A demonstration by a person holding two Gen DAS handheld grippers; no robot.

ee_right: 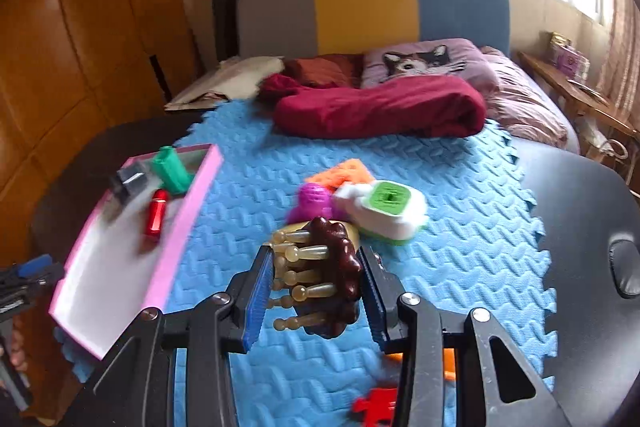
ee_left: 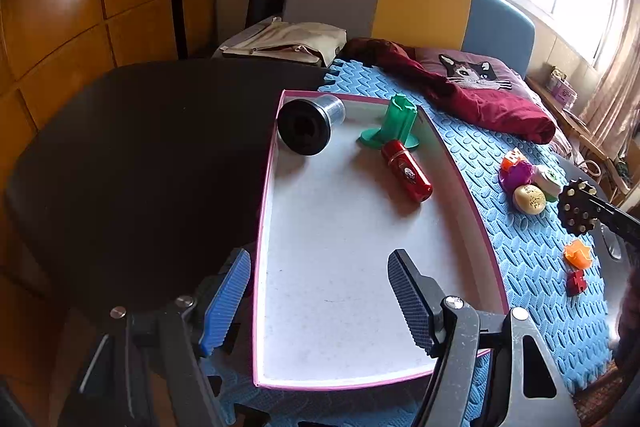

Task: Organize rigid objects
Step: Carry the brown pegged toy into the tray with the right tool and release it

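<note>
A: Closest to the lens, the right tool [ee_right: 312, 283] has its jaws closed on the brown massage brush [ee_right: 336, 271], pads pressing its two sides, pale pegs sticking out toward the left pad. It hangs above the blue foam mat [ee_right: 460, 259], off the surface.

B: And the big things around it?

A: Largest is the dark counter [ee_left: 132, 163], then the mat on it, then the pink-rimmed tray [ee_left: 344, 267] at the mat's left. Inside the tray, toward its far end: a black-and-clear cylinder [ee_left: 308, 127], a green stand [ee_left: 394, 125], a red tube [ee_left: 406, 171].

B: The other tool?

A: The left tool [ee_left: 320, 307] hovers over the near end of the tray, jaws apart, nothing between them.

B: What's left loose?

A: A cluster on the mat: a white-and-green piece [ee_right: 386, 209], a purple toy [ee_right: 314, 205], a yellow egg [ee_left: 529, 199], orange pieces and a small red block [ee_left: 576, 283].

B: Risks?

A: The brush is rounded and glossy, so I judge it could twist or slip between the pads on the way over. Carried low, its pegs might catch the tray's rim. Dropped carelessly, it may knock the red tube rolling.
</note>
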